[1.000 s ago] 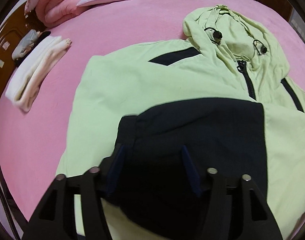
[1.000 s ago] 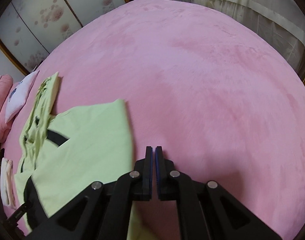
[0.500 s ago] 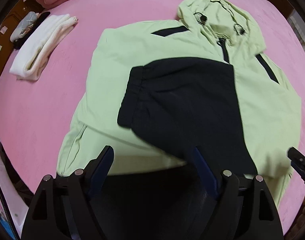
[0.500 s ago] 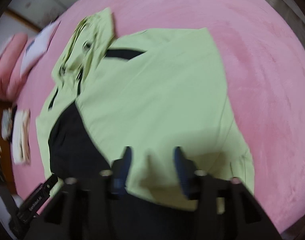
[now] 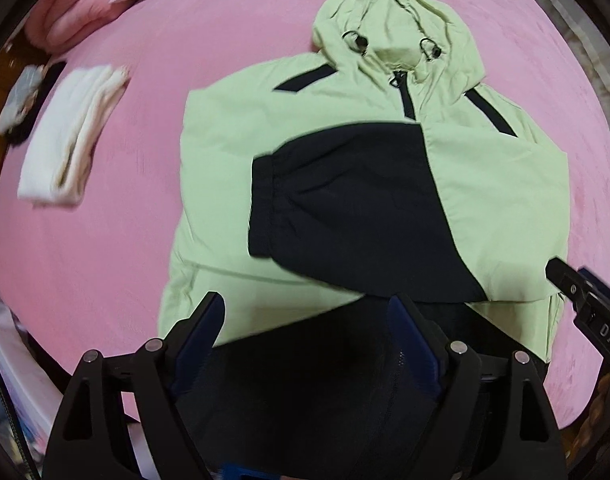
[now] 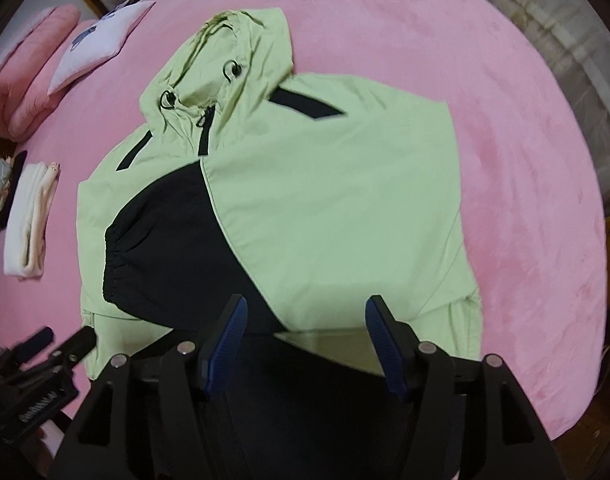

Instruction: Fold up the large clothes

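Note:
A light green hooded jacket with black panels lies flat on the pink bed, hood at the far end. Both sleeves are folded in across the chest, a black cuffed sleeve lying on top. It also shows in the right wrist view. My left gripper is open and empty above the black hem. My right gripper is open and empty above the hem near the right side. The right gripper shows at the left view's right edge.
A folded white garment lies on the bed left of the jacket. Pink bedding and a white pillow lie at the far left. Curtains hang beyond the bed's right edge.
The right gripper has opened and swung from bare bed over the jacket's hem. The left gripper has pulled back off the black sleeve toward the hem. The sleeve now lies released on the chest.

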`<state>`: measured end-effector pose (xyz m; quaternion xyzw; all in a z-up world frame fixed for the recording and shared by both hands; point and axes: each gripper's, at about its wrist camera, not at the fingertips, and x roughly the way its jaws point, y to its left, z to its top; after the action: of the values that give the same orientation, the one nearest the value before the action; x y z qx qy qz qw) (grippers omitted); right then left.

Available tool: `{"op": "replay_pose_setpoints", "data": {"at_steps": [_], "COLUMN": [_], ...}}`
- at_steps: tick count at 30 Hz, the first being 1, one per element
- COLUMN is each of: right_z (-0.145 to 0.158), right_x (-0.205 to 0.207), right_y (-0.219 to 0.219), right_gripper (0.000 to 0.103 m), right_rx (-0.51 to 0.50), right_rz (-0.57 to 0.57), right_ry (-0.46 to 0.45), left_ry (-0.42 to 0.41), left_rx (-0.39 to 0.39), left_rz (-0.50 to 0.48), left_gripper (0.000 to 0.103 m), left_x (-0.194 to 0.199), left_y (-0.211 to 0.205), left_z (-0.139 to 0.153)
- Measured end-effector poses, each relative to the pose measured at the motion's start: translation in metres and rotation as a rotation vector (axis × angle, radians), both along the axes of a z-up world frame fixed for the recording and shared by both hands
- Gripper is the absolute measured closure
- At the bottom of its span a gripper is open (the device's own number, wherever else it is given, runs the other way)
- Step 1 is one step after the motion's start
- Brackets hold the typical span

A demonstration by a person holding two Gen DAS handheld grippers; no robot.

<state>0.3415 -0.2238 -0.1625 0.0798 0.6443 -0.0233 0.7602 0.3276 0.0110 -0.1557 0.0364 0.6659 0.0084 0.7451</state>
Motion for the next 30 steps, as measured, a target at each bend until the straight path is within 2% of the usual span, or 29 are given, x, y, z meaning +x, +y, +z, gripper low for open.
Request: {"op": "replay_pose_setpoints", "data": {"at_steps": [2, 7, 11, 17, 20, 23, 26, 28, 30], "right_z": [0.004, 0.011, 0.018, 0.010, 0.001, -0.009, -0.031, -0.058, -0.083], "right_x": [0.013, 0.062, 0.111, 0.191, 0.227, 0.257, 0.276, 0.287, 0.295], "right_y": [0.002, -0.001, 0.003, 0.002, 0.005, 0.010, 0.014, 0.010, 0.002], "right_gripper": [0.041, 0.041, 0.041, 0.041, 0.041, 0.041, 0.041, 0.041, 0.041], "right_rx": [-0.007, 0.059, 0.025, 0.077, 0.061, -0.007, -0.033, 0.021, 0.060], "right_rz": [0.018, 0.004, -0.005, -0.023, -0.015, 0.022, 0.073, 0.076, 0.041], "right_ry": [-0.001, -0.001, -0.018, -0.018, -0.010, -0.038, -0.112, -0.179, -0.224], "left_ry": [-0.013, -0.026, -0.062, -0.089, -0.101, -0.112, -0.165, -0.223, -0.262], "left_rx": [0.011, 0.022, 0.070, 0.140, 0.163, 0.131, 0.019, -0.058, -0.103], "left_rz": [-0.020, -0.061, -0.071, -0.073, -0.071, -0.073, -0.052, -0.033, -0.021], "left_gripper": [0.019, 0.019, 0.019, 0.019, 0.019, 0.019, 0.019, 0.019, 0.019], "left_x": [0.016, 0.065, 0.113, 0.194, 0.236, 0.273, 0.309, 0.327, 0.341], "left_y": [0.001, 0.001, 0.000, -0.002, -0.009, -0.015, -0.016, -0.013, -0.010], "left_z": [0.010, 0.027, 0.037, 0.034, 0.029, 0.018, -0.003, -0.023, -0.049]}}
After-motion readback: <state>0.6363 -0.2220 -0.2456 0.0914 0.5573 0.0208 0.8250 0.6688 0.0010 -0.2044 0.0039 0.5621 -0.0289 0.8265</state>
